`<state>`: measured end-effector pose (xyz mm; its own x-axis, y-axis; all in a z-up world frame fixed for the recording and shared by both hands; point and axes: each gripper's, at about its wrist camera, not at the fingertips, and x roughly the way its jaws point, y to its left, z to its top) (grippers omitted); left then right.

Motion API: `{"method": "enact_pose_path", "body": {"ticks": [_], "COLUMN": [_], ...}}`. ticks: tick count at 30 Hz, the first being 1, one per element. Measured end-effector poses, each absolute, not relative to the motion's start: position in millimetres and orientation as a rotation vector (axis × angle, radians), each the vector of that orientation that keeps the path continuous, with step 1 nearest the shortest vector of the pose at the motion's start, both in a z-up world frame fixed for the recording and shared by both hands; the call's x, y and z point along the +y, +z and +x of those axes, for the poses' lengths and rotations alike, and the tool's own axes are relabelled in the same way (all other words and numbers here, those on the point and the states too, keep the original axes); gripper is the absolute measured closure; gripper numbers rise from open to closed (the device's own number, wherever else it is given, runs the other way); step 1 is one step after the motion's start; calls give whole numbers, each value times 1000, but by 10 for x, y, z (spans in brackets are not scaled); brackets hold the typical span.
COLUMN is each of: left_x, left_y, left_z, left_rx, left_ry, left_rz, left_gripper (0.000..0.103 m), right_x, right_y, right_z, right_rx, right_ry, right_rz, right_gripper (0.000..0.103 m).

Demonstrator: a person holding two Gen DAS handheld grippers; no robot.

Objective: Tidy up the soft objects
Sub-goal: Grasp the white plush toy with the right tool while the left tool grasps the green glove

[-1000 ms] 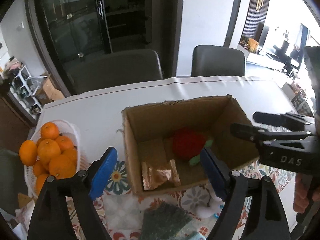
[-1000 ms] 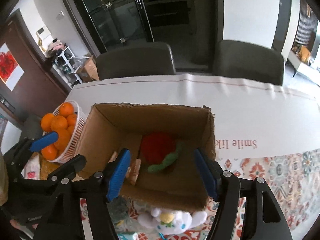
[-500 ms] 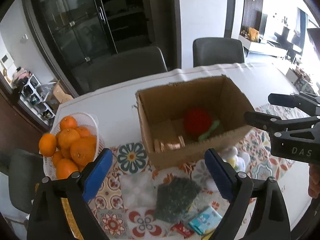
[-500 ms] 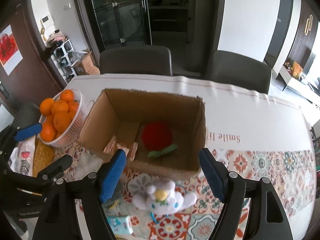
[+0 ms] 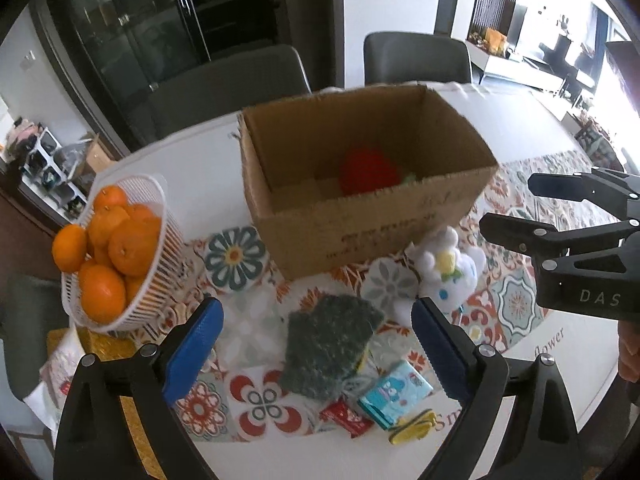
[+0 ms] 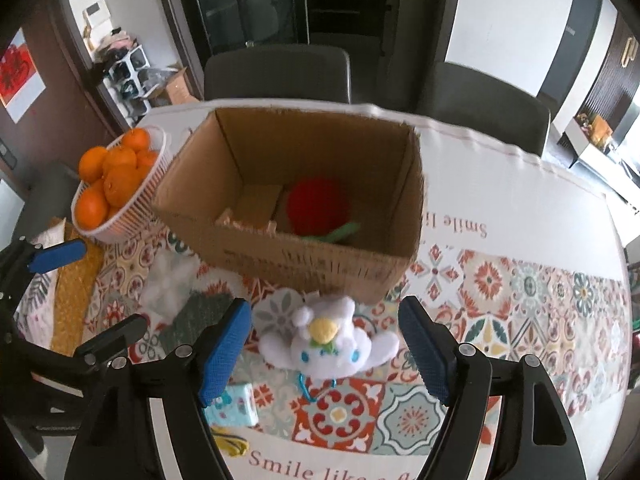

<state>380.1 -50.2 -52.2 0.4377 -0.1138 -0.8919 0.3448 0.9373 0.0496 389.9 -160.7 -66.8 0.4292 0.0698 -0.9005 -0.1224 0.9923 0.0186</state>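
Note:
An open cardboard box (image 5: 372,224) (image 6: 304,264) stands mid-table with a red plush with a green stem (image 5: 370,170) (image 6: 320,210) inside. A white plush toy (image 6: 328,340) (image 5: 448,268) lies in front of the box, between my right gripper's open fingers. A green scrubbing sponge (image 5: 330,344) (image 6: 196,312) lies between my left gripper's open fingers. My left gripper (image 5: 316,354) is open and empty above the sponge. My right gripper (image 6: 324,358) is open and empty above the white plush.
A white basket of oranges (image 5: 114,256) (image 6: 116,188) stands left of the box. A blue tissue pack (image 5: 396,394) (image 6: 234,404), a red packet (image 5: 346,420) and a yellow item (image 5: 412,430) lie near the front edge. Chairs (image 6: 276,76) stand behind the table.
Both grippers have pulled back from over the box toward the table's near side. The white plush and sponge now sit between the open fingers.

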Motion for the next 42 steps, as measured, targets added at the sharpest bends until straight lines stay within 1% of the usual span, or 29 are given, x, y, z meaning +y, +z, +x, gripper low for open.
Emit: {"method": "enact_pose_path", "body": {"ticks": [15, 28, 38, 40, 42], "left_x": [-539, -601, -573, -558, -543], "left_y": [-1076, -1623, -1946, -2017, -2081], "left_z": [3758, 3812, 3919, 3944, 3966], "left_rx": [1213, 1311, 1364, 1373, 1380], "left_ry": [-331, -329, -309, -295, -286], "left_rz": [216, 222, 180, 172, 162], "left_gripper": [7, 7, 7, 7, 10], "right_x": [-1617, -1647, -1584, -1559, -1539], "right_y": [-1263, -1737, -1962, -2005, -2053], "right_z": [3915, 4014, 4140, 4159, 4178], "right_rx": [1221, 1255, 1264, 1260, 1254], "right_ry": [159, 157, 178, 177, 175], "right_rz": [-40, -91, -122, -132, -136], "right_gripper": [26, 26, 26, 26, 26]}}
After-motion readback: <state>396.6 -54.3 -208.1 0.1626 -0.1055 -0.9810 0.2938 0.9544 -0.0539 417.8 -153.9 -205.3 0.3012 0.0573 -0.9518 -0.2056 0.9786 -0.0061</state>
